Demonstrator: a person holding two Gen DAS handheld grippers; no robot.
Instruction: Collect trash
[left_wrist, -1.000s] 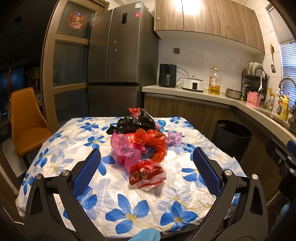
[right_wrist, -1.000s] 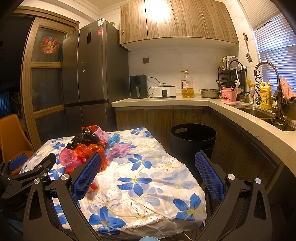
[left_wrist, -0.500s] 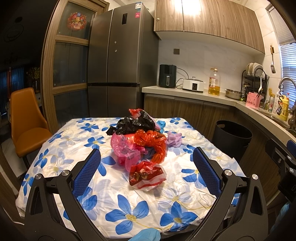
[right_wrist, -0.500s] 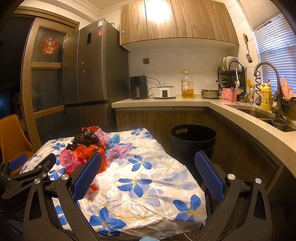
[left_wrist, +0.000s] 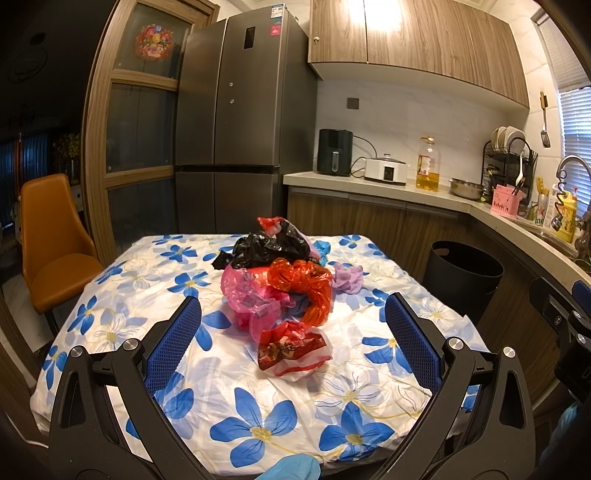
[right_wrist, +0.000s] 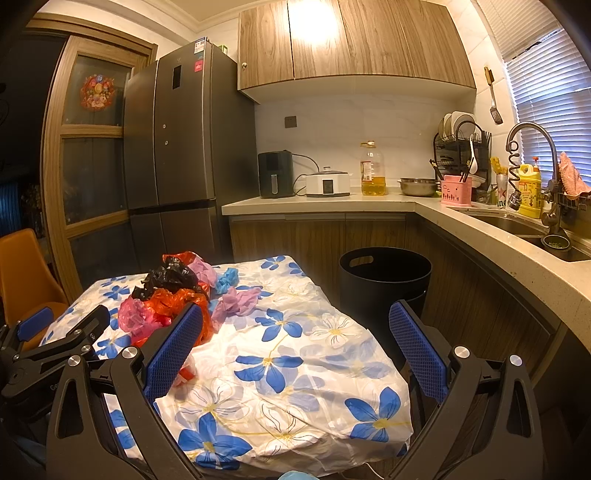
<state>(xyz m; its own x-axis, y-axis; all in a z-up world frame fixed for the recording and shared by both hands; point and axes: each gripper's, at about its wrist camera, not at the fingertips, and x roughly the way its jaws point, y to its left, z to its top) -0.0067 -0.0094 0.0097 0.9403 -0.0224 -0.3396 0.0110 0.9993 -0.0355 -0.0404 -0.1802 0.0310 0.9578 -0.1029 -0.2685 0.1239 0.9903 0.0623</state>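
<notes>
Left gripper (left_wrist: 293, 325) fingers spread wide, nothing between them; right gripper (right_wrist: 295, 328) likewise spread wide and empty; both held level, pointing forward; left gripper sits just left of the right one; blue-gloved hand (left_wrist: 291, 469) at bottom edge.

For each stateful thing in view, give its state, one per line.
left gripper: open, holding nothing, above the near table edge
right gripper: open, holding nothing
red and white bag: crumpled, lying alone on the tablecloth, nearest the left gripper
pile of plastic bags: heaped mid-table
black bin: no lid, standing beside the table
fridge: doors shut
</notes>
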